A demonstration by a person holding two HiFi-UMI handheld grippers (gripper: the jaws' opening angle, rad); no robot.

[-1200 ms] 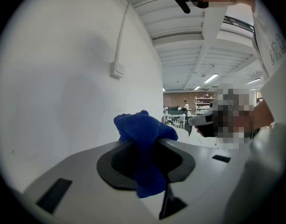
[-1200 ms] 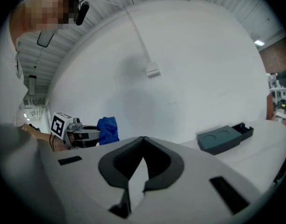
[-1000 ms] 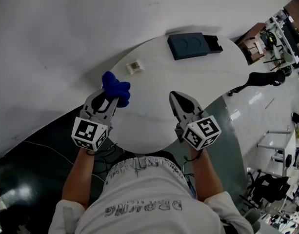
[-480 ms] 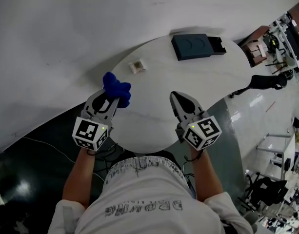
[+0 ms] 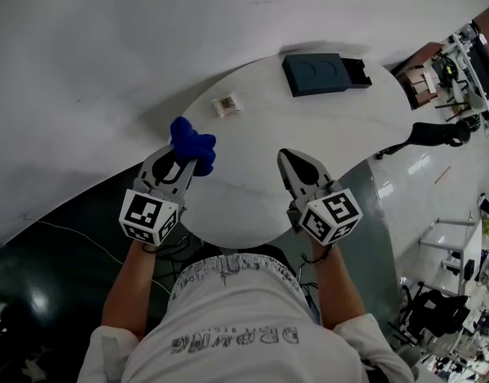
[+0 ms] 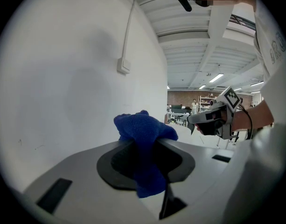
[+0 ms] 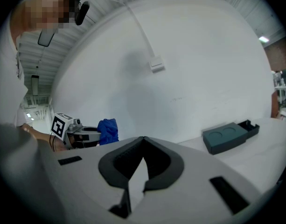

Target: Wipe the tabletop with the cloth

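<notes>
A blue cloth point(image 5: 191, 144) is bunched between the jaws of my left gripper point(image 5: 185, 153), held above the left edge of the round white tabletop point(image 5: 308, 146). In the left gripper view the cloth point(image 6: 143, 143) bulges out past the shut tips and hangs down between the jaws. My right gripper point(image 5: 285, 155) hovers over the near middle of the table, its tips point(image 7: 143, 138) meeting with nothing between them. From the right gripper view the cloth point(image 7: 108, 130) and left gripper point(image 7: 82, 135) show at the left.
A dark teal flat case point(image 5: 324, 73) lies at the table's far side, also seen as a case point(image 7: 229, 135) in the right gripper view. A small wrapped item point(image 5: 225, 105) sits far left on the table. A white wall point(image 5: 108, 46) stands behind; a black chair arm point(image 5: 431, 132) is at right.
Both grippers hold nearly still; the left gripper and cloth have edged very slightly to the right.
</notes>
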